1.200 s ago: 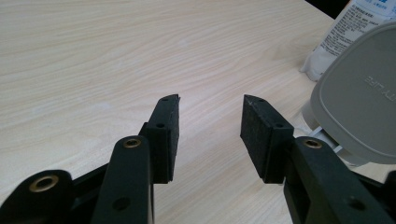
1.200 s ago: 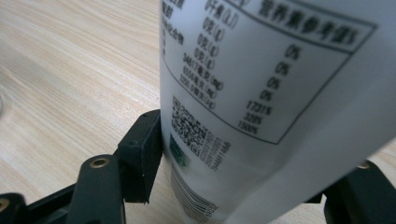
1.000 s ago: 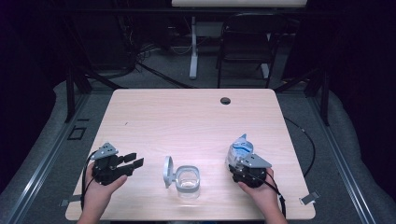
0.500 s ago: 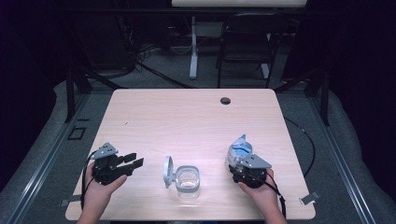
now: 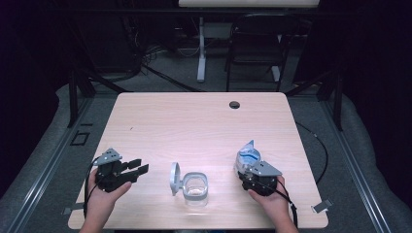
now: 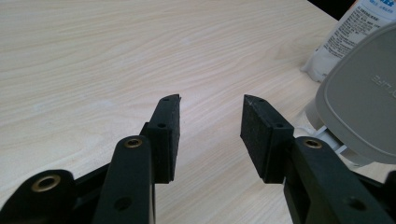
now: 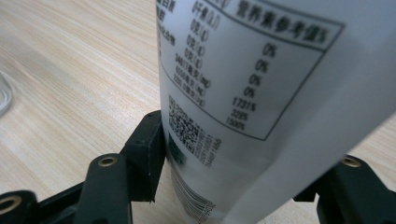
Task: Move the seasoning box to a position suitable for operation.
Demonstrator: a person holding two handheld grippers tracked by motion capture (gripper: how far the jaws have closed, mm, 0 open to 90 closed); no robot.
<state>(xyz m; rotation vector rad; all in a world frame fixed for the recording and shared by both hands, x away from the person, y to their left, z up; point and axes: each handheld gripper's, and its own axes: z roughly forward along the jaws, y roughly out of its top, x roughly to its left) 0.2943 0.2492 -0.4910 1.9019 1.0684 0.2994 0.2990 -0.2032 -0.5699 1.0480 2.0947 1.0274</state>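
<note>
Right claw (image 5: 248,167) at the bench's (image 5: 204,121) near right, jaws just closing onto a white printed pouch (image 5: 247,156), apparently gripped, left claw (image 5: 138,166) wide open and empty at near left, lidded clear container (image 5: 194,188) between them

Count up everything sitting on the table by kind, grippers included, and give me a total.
Hand-held grippers: 2, left gripper and right gripper
White pouch with blue print: 1
Clear container with its grey hinged lid open: 1
Total: 4
</note>
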